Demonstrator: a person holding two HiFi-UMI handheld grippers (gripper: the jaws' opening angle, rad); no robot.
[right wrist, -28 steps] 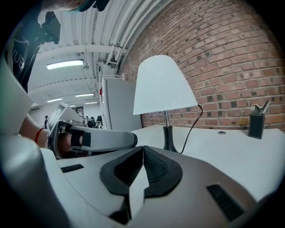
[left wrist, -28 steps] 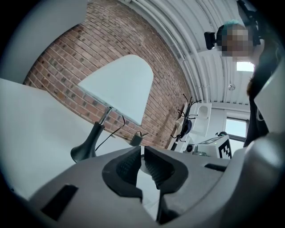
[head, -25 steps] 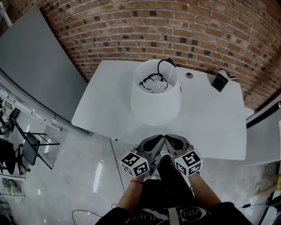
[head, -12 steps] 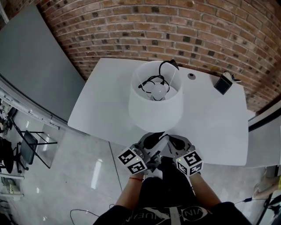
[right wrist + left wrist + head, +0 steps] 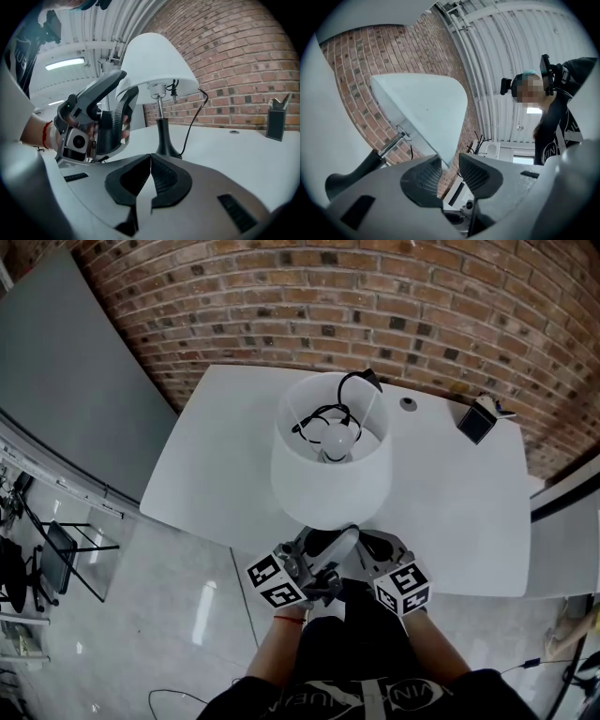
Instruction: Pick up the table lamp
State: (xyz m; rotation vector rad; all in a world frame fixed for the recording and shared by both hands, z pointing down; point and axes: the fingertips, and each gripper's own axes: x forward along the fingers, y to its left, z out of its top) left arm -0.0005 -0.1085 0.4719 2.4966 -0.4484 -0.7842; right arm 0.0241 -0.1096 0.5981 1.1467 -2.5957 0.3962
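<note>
The right gripper is nearest, at the table's near edge, its jaws pressed together on nothing. Just beside it, the left gripper points up at the lamp. In the head view its tips are lost under the rim of the shade. Its own view shows the jaws apart, with the rim's thin edge dipping between them. Whether either pad touches the rim is hard to tell. From above the shade hides the base. The right gripper view shows the base standing on the table, with the cord trailing back. Farther off, a dark box sits near the brick wall.
</note>
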